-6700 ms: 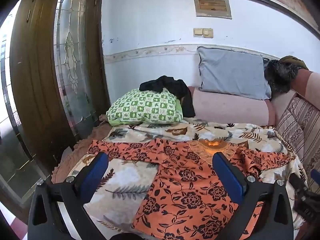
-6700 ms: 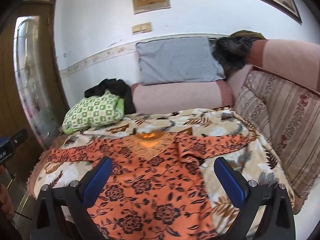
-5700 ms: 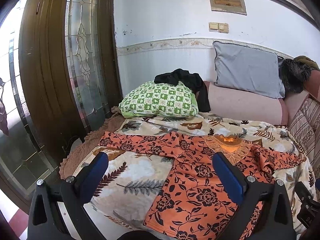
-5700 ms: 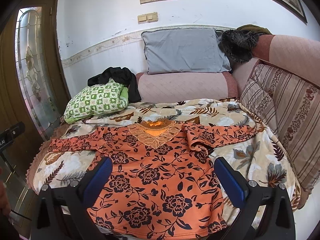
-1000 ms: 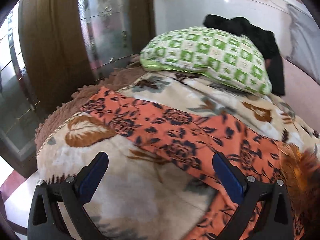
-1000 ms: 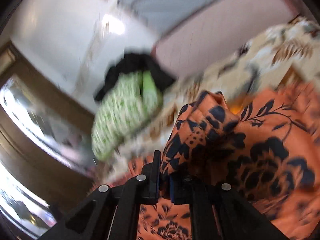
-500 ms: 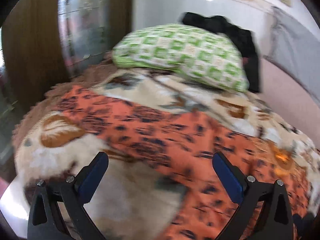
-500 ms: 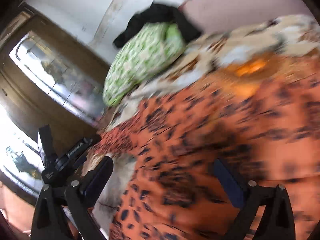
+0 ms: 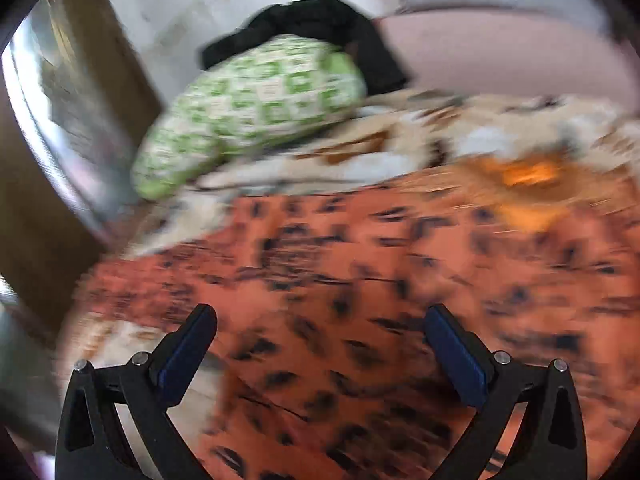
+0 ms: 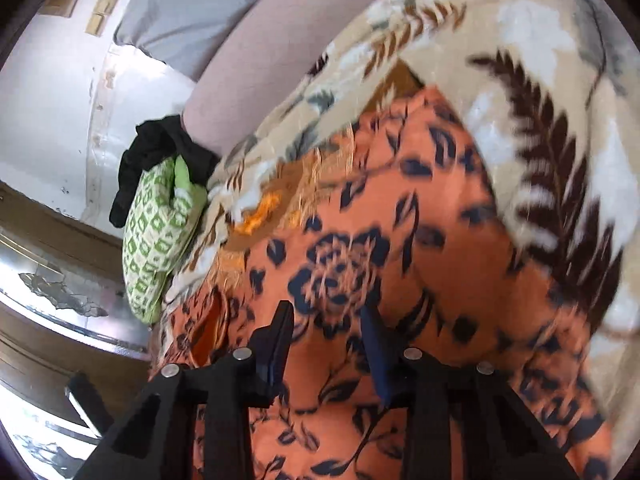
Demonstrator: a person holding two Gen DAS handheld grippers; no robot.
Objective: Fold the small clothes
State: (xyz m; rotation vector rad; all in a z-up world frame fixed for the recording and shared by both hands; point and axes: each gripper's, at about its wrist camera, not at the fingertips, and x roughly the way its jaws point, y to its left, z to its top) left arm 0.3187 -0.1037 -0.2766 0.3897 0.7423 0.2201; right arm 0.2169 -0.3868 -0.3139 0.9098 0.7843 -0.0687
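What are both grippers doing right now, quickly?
Left gripper: open, holding nothing.
Right gripper: jaws closing over the orange shirt, not yet gripping it.

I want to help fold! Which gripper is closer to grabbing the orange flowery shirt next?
Probably the right gripper: its jaws are closing, low over the orange shirt. The left gripper hangs wide open above the cloth.

The orange floral top [image 10: 400, 248] is showing as thin, matt woven cloth with a lacy embroidered neckline [image 10: 276, 208], lying on a plush, fuzzy leaf-print blanket [image 10: 540, 92]. The green checked pillow [image 9: 256, 108] is looking like soft matt cotton, and the black garment [image 9: 320, 24] behind it is reading as dull cloth. The right gripper [image 10: 326, 336] is showing matt black plastic arms, bright metal rivets and smooth blue pads [image 10: 376, 344], while the door [image 10: 52, 280] is presenting varnished wood around glossy patterned glass.
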